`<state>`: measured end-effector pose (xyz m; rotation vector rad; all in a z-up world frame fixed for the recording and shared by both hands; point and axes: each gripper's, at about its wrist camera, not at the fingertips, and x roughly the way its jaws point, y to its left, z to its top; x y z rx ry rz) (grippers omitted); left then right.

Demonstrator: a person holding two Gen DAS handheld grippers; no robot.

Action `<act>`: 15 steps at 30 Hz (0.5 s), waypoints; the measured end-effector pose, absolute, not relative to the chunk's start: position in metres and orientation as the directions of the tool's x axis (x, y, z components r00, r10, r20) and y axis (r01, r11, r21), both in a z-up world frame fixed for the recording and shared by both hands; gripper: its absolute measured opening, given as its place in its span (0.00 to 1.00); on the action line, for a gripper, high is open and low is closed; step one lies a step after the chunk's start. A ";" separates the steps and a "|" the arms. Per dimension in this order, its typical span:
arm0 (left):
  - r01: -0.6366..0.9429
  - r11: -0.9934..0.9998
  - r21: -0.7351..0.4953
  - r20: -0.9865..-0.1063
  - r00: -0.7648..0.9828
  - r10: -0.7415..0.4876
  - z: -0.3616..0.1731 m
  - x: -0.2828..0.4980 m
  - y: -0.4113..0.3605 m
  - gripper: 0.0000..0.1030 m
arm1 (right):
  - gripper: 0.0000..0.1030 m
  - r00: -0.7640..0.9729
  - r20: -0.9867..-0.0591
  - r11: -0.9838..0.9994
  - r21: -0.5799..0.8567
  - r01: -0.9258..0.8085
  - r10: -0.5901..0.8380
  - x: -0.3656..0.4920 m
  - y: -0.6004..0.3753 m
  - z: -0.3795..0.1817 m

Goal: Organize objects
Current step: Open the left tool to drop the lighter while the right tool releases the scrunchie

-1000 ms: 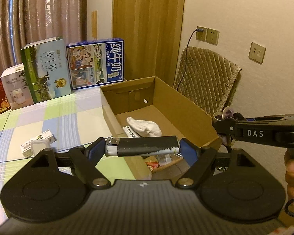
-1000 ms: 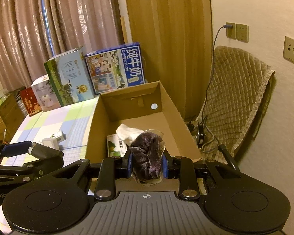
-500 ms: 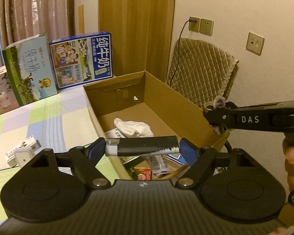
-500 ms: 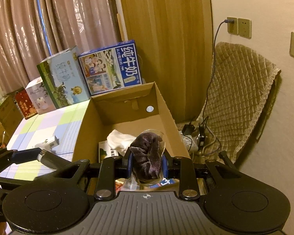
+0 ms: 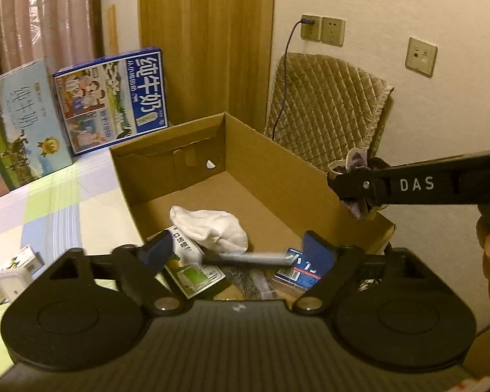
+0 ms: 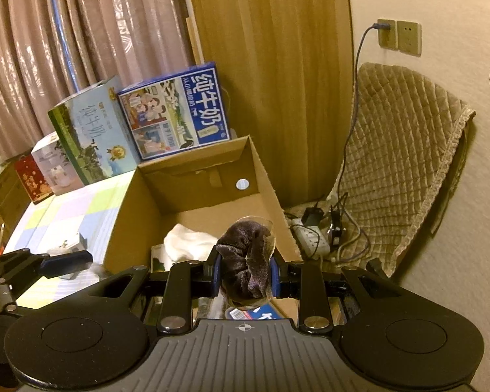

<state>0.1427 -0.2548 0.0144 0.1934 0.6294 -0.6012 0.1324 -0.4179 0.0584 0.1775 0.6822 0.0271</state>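
Note:
An open cardboard box stands at the table's right end, holding a white cloth and several packets. My left gripper hovers over the box's near end with its fingers apart. A dark lighter shows blurred between them, clear of the left pad and loose above the packets. My right gripper is shut on a dark purple cloth bundle in a clear cup. In the left wrist view that gripper hangs over the box's right wall.
Two milk cartons stand behind the box on the checked tablecloth. A small white box lies left of the cardboard box. A quilted chair cover and a power strip are on the right, by the wall.
Both grippers moved forward over the box. The left gripper let go of the lighter, which now drops blurred between its fingers. The right still grips the cloth bundle.

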 end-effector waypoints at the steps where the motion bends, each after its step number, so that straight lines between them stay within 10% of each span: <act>1: 0.575 0.818 0.007 -0.597 0.659 -0.457 0.014 0.143 -0.255 0.87 | 0.25 0.776 -0.626 0.984 0.172 0.036 0.081 0.133 -0.419 0.057; 15: 0.451 0.892 -0.015 -0.600 0.710 -0.369 0.020 0.148 -0.198 0.86 | 0.25 0.765 -0.634 0.981 0.192 0.009 0.117 0.134 -0.407 0.050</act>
